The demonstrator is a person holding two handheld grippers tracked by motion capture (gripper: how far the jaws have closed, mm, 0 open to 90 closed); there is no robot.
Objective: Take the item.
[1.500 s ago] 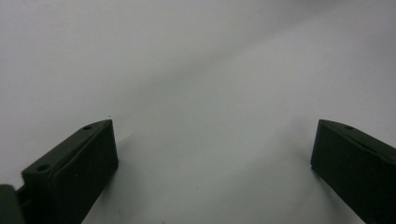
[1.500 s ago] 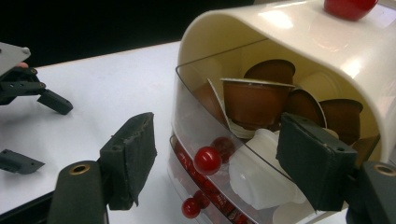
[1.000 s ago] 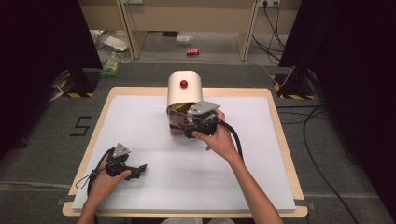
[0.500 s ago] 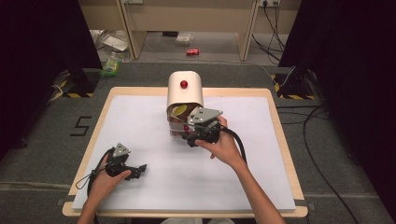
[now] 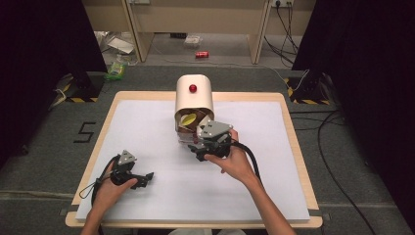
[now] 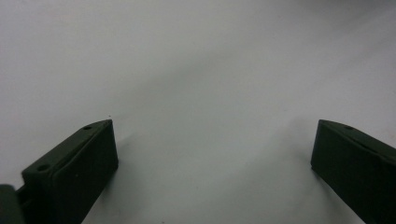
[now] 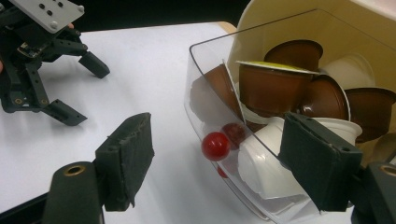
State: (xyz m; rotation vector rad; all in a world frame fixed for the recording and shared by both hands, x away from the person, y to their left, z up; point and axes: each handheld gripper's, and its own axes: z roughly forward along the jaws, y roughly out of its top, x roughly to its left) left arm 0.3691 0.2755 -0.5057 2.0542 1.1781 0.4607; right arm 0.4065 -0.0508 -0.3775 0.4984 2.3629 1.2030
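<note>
While the left hand-held gripper (image 5: 142, 179) rests agape on the white worktop (image 5: 147, 127), the right hand-held gripper (image 7: 217, 158) gapes around the clear plastic drawer (image 7: 205, 93) of glossy brown and white capsules (image 7: 271, 86).

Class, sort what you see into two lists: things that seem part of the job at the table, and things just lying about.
Job in hand:
cream dispenser
clear drawer
coffee capsules
right gripper
left gripper

Lying about:
red can
floor cables
green packet

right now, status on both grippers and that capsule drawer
Left gripper open, resting on table. Right gripper open at clear drawer full of capsules. Nothing blocking.
</note>
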